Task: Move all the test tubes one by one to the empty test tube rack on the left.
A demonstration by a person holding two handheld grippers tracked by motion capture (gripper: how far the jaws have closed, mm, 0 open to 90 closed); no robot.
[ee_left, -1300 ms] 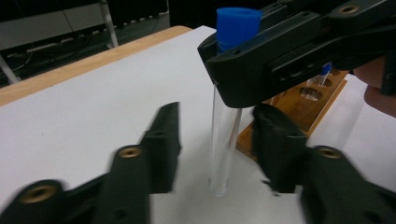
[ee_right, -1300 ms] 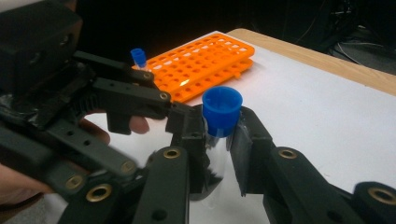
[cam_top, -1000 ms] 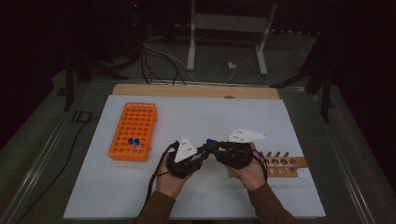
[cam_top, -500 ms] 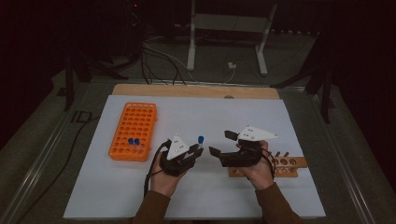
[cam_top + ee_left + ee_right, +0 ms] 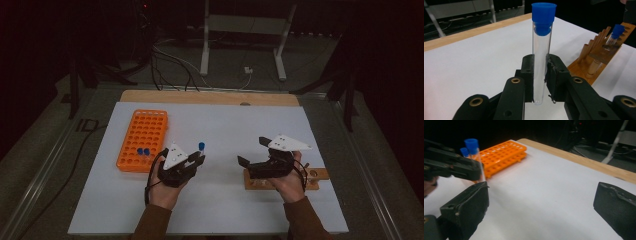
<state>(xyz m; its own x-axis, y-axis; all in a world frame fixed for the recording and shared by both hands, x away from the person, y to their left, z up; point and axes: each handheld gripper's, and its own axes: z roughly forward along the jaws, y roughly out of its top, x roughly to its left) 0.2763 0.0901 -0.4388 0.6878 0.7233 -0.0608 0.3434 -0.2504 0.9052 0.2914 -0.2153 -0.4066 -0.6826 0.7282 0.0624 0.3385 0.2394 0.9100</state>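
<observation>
An orange rack (image 5: 142, 140) lies at the left of the white table (image 5: 220, 125), with two blue-capped tubes (image 5: 143, 151) standing in its near rows. At the right, a wooden rack (image 5: 312, 176) holds one more capped tube (image 5: 616, 33) (seen in the left gripper view); the right hand (image 5: 289, 182) covers much of that rack from above. How many holes it has is hard to make out. The left gripper (image 5: 192, 160) pinches a clear test tube (image 5: 541, 52) low on its glass, upright, blue cap on top, between the two racks. The right gripper (image 5: 252, 150) is spread wide, holding nothing, well apart from the tube.
</observation>
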